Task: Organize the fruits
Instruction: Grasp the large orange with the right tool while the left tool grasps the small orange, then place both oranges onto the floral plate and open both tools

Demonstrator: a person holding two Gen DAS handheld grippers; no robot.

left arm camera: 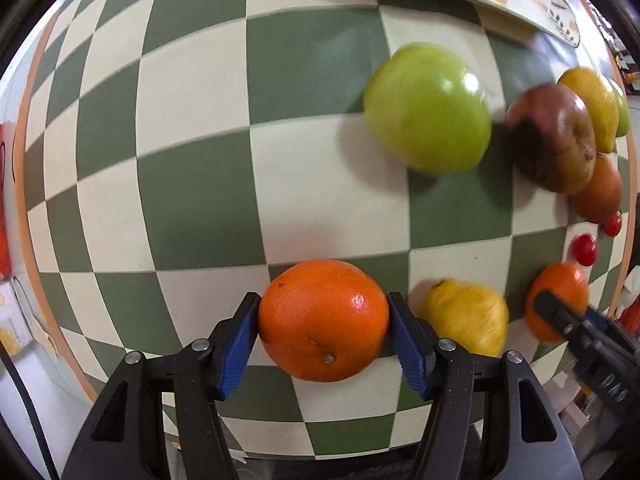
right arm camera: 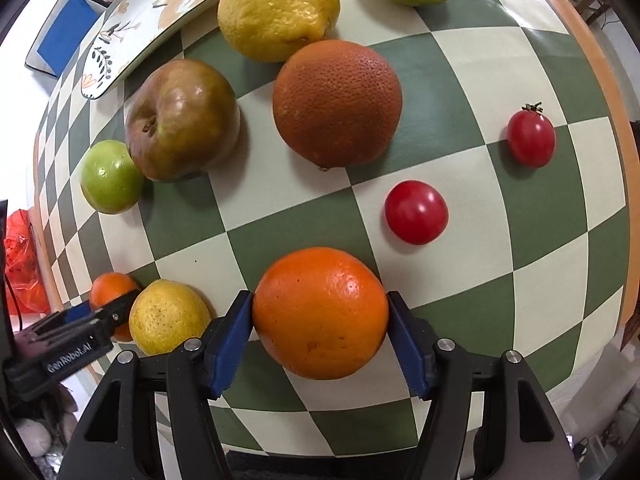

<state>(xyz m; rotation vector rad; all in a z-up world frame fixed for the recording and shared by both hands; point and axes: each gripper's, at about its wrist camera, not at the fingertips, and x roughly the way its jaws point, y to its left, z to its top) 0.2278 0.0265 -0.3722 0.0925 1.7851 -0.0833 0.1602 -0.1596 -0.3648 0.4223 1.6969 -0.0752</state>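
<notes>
Jaws clamped — each gripper (left arm camera: 323,322) (right arm camera: 320,316) pinches an orange (left arm camera: 323,320) (right arm camera: 320,312); left casing reads "GenRobot.AI".

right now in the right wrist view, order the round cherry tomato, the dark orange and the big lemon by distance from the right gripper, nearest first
From the right gripper:
1. Round cherry tomato, just ahead and to the right.
2. Dark orange, farther ahead, near the middle.
3. Big lemon, at the far end, slightly left, by the floral tray.

Two oranges (left arm camera: 323,320) (right arm camera: 320,313) clamped in jaws; lemons (right arm camera: 278,10), apples (right arm camera: 182,120), tomatoes (right arm camera: 416,212) scattered on checkered cloth.
</notes>
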